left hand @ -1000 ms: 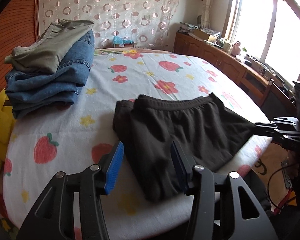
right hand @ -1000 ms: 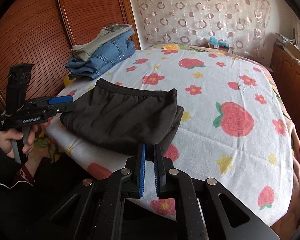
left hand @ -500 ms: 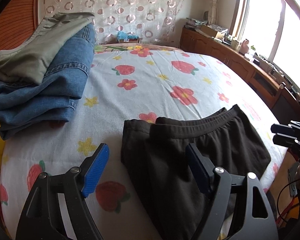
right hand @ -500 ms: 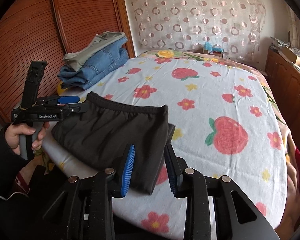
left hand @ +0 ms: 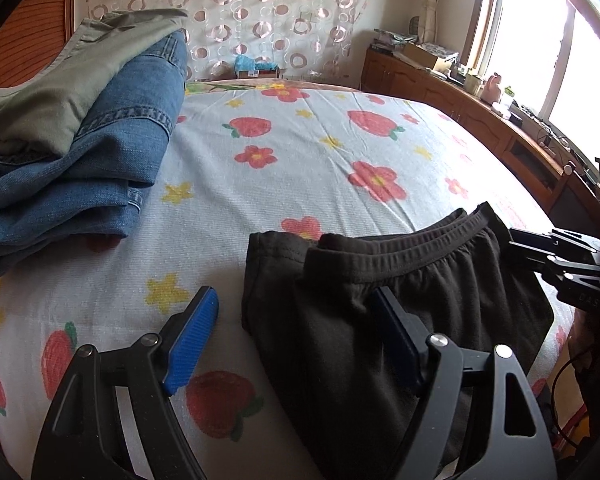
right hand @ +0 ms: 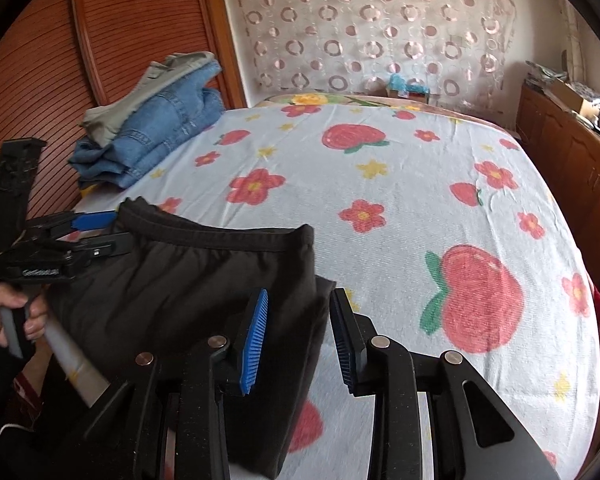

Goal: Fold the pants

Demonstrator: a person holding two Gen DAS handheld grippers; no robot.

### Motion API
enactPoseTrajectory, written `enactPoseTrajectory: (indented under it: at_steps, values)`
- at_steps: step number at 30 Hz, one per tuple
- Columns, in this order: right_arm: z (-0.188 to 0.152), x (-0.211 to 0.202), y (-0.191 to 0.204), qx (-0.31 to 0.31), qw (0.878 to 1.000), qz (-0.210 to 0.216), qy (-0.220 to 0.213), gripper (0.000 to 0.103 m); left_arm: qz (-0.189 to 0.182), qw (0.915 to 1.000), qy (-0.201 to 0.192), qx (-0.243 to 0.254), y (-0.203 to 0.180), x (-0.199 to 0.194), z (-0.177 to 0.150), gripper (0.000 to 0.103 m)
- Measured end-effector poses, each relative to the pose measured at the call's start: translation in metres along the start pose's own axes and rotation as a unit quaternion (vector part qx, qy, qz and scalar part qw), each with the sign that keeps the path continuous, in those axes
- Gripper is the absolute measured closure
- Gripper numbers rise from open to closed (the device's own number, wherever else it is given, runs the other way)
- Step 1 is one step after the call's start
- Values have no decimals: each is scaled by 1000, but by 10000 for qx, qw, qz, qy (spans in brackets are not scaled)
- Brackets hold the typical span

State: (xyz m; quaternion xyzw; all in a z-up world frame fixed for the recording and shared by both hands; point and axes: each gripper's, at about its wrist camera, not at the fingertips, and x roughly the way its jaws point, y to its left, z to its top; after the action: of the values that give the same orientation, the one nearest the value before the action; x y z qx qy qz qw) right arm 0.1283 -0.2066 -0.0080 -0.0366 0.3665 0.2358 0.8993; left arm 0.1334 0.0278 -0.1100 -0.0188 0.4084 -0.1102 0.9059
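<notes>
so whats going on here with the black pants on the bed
A person is folding pants with a handheld gripper in each hand. The black pants lie folded on the strawberry-print bed sheet. Both grippers are at their near corners: the left gripper and the right gripper have just been opening, jaws astride the fabric but not clamped. Folded jeans and olive trousers are stacked further back.

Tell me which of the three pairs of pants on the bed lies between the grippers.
The black pants, alone at the near bed edge. The blue jeans and the olive-grey pants on top of them sit stacked farther back.
</notes>
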Motion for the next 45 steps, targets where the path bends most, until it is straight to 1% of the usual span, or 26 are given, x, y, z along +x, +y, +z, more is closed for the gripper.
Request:
enactPoseTrajectory:
  at_steps: [5,11,16,19,21,23,26,32,34,35,36,39,41,45]
  values:
    - [0,8,3,-3,10000,-32,-52,68,0,10000,-6,-3,0,1,1,24]
    - [-5,7,-2,168,9997,105,-174,65,-2,10000,-7,-5,0,1,1,24]
    - [-5,8,-3,75,9998,126,-153,61,-1,10000,27,-7,0,1,1,24]
    - [-5,8,-2,65,9998,130,-154,61,-118,9999,78,-8,1,2,5,24]
    - [-6,8,-2,49,9998,120,-160,61,-240,9997,96,-35,3,3,9,32]
    - [-6,9,-1,39,9998,105,-163,61,-309,9994,123,-38,4,4,13,37]
    - [-6,9,0,23,9998,89,-165,61,-397,9989,236,10,5,9,16,38]
    - [-6,9,1,9,9998,62,-168,61,-326,9993,182,89,4,11,16,38]
    - [-6,9,3,-33,9999,19,-155,61,-333,9992,144,166,1,10,14,50]
    - [-6,9,4,-63,9999,-8,-146,61,-389,9989,159,196,-1,9,14,59]
    - [-6,9,5,-109,9998,-50,-133,61,-440,9987,160,220,-3,8,14,65]
    - [-5,11,10,-228,9996,-155,-103,61,-377,9986,42,370,-11,0,13,75]
    - [-4,11,9,-227,9996,-141,-92,61,-376,9983,-50,440,-15,-6,15,79]
    - [-5,10,6,-197,9997,-85,-106,61,-434,9972,-308,530,-22,-23,18,80]
